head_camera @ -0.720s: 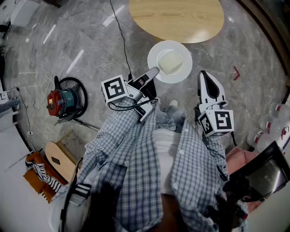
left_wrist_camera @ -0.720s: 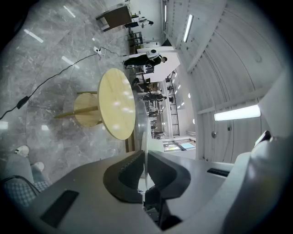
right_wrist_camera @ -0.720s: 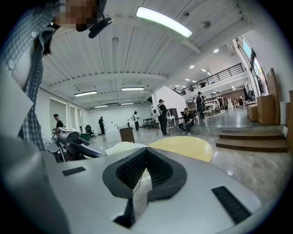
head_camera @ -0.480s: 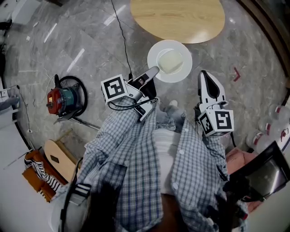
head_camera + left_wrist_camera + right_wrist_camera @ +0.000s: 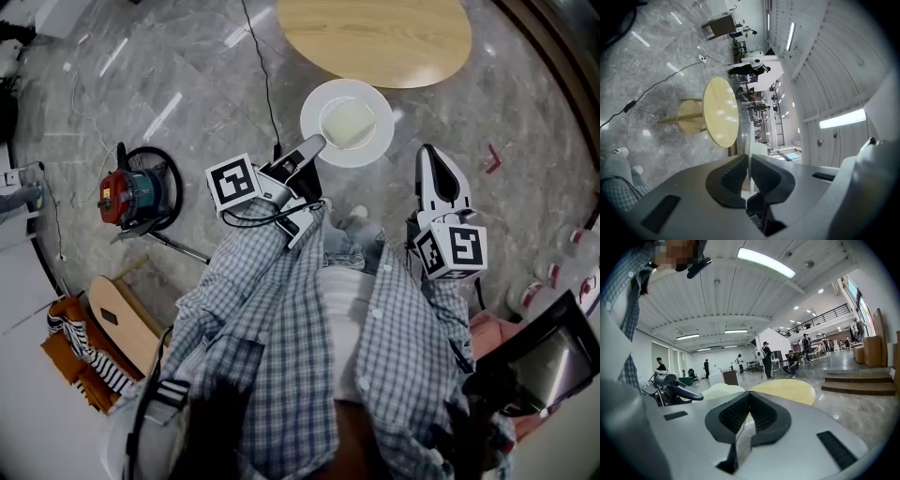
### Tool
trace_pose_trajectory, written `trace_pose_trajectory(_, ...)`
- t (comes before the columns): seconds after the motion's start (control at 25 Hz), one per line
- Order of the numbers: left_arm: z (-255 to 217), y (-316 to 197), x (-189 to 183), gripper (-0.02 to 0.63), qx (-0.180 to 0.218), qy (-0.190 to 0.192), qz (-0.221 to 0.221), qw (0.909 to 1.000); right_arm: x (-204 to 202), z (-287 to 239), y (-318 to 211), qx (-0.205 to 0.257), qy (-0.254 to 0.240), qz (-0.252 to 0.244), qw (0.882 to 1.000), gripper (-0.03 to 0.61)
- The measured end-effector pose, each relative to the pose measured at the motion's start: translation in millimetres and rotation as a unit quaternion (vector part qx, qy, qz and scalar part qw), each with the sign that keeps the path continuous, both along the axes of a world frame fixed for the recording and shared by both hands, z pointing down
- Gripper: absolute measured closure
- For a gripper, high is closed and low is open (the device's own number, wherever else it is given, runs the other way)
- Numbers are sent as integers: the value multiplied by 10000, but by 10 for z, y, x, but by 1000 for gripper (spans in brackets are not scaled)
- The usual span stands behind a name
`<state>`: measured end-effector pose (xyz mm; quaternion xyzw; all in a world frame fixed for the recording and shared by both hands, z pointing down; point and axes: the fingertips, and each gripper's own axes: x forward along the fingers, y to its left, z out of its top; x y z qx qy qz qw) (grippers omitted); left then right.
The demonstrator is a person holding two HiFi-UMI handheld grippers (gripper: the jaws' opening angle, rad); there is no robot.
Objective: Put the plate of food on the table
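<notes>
A white plate (image 5: 322,148) carrying a pale block of food (image 5: 348,123) hangs level above the grey floor, just short of the round wooden table (image 5: 375,37). My left gripper (image 5: 314,143) is shut on the plate's near rim. In the left gripper view the plate (image 5: 749,140) shows edge-on between the pads, and the table (image 5: 721,111) lies beyond it. My right gripper (image 5: 431,152) is shut and empty, to the right of the plate and apart from it. The right gripper view shows its closed jaws (image 5: 750,411), the plate (image 5: 721,391) and the table (image 5: 787,390).
A red machine with a coiled hose (image 5: 136,199) sits on the floor at the left, and a black cable (image 5: 267,84) runs past the plate. A wooden board (image 5: 122,323) lies lower left. Bottles (image 5: 562,281) stand at the right. People (image 5: 766,359) stand far off, and steps (image 5: 858,383) rise at the right.
The plate and my left gripper have edged a little nearer the table. The right gripper has stayed about where it was.
</notes>
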<state>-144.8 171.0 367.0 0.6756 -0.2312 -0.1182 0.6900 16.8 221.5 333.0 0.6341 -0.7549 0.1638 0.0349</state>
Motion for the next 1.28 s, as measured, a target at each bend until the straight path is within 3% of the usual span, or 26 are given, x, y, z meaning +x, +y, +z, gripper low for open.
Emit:
trace_pose_trajectory(0.76, 28, 312, 163, 595, 31, 148, -552, 9984, 364, -42, 280, 102, 180, -237, 9995, 571)
trace_pose_trajectory(0.92, 32, 405, 224, 595, 58, 131, -558, 9983, 430, -86, 294, 302, 168, -309, 9989, 572)
trace_pose_trajectory(1.28, 15, 439, 101, 595, 93, 91, -789, 9968, 364, -39, 272, 314, 70, -407, 9987, 571)
